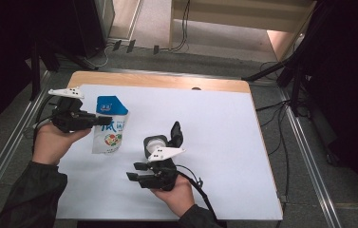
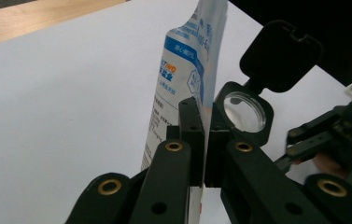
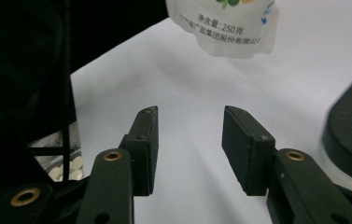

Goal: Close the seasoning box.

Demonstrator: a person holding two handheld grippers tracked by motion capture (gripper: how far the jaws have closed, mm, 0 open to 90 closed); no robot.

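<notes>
A white and blue pouch (image 1: 108, 126) stands upright at the left of the white sheet, pinched at its edge by my left gripper (image 1: 101, 120). From the left gripper view the jaws (image 2: 204, 144) are shut on the pouch (image 2: 187, 70). Right of it sits a small black jar (image 1: 156, 142) with its flip lid (image 1: 176, 133) standing up; the jar's clear inside (image 2: 243, 112) faces the camera. My right gripper (image 1: 136, 171) lies just in front of the jar, pointing left, open with nothing between its jaws (image 3: 190, 144). The pouch bottom (image 3: 229, 28) hangs ahead of it.
The white sheet (image 1: 214, 142) covers a wooden table whose far edge (image 1: 167, 80) is bare wood. The black jar body (image 3: 351, 135) sits close at the right of the right gripper. Cables and metal rails run along the floor around the table.
</notes>
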